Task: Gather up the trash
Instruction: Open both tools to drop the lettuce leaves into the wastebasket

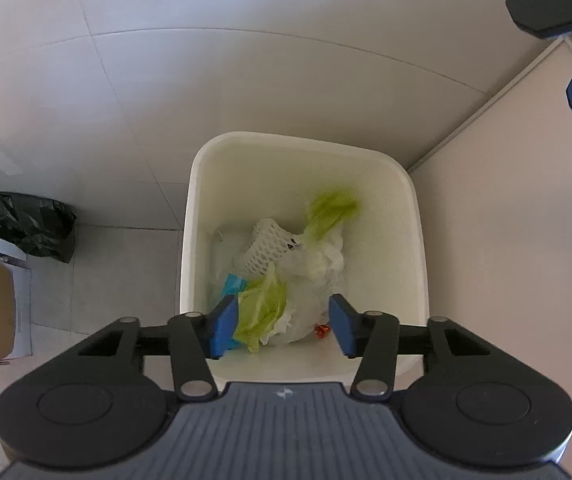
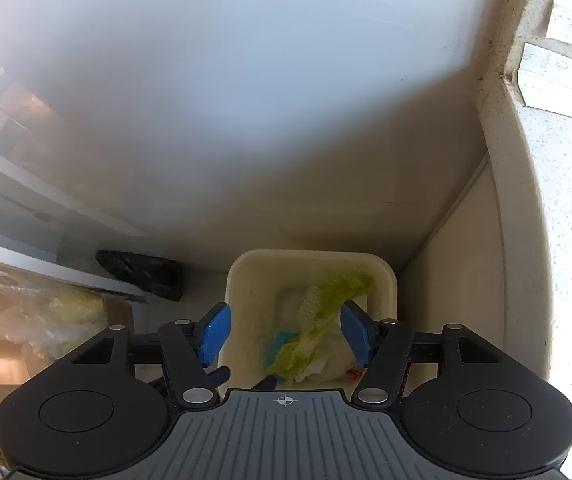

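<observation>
Both hand-held grippers, left (image 1: 282, 326) and right (image 2: 286, 334), hang open and empty right above the bin (image 1: 206, 184), so the leaves (image 1: 264, 308) drop inside, not on the floor.

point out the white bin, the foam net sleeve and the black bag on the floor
white bin (image 1: 413, 216): left wrist view, right rim
foam net sleeve (image 1: 268, 246): left wrist view, middle of the mesh
black bag (image 1: 30, 224): left wrist view, crumpled middle
</observation>
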`<state>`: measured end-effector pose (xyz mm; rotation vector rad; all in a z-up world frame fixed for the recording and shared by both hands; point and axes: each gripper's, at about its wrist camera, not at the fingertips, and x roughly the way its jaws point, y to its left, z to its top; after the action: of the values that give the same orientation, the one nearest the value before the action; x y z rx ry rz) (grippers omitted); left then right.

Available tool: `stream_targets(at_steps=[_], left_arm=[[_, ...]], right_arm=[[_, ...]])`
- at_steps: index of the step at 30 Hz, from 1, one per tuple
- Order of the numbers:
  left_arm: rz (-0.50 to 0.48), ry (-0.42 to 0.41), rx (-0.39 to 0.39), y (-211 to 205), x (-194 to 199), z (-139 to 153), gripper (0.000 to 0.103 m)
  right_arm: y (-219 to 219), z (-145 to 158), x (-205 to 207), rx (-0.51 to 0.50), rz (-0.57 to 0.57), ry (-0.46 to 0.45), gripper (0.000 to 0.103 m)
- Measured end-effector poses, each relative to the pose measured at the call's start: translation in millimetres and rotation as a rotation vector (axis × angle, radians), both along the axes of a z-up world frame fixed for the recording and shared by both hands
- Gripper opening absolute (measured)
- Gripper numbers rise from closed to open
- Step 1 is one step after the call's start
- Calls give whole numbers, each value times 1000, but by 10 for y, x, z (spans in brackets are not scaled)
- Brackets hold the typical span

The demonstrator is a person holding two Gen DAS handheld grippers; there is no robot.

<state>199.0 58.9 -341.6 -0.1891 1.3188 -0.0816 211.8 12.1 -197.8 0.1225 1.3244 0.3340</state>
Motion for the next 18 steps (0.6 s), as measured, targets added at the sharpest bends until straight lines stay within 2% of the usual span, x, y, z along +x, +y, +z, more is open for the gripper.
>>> stream_targets(at_steps=[3, 9, 12, 14, 18], left_arm=[[-1, 1, 5, -22, -5, 3, 58], [-27, -18, 13, -60, -36, 79, 68], [-40, -37, 14, -74, -44, 175, 71], [-42, -49, 15, -64, -47, 248, 73], [-22, -92, 7, -28, -64, 470, 81]], right_arm=[[-57, 19, 84, 9, -3, 4, 61], [-251, 112, 77, 27, -10, -7, 62], [-359, 243, 37, 65, -27, -24, 62], [-423, 389, 2, 91, -37, -52, 70], [-536, 699, -110, 128, -45, -113, 72]])
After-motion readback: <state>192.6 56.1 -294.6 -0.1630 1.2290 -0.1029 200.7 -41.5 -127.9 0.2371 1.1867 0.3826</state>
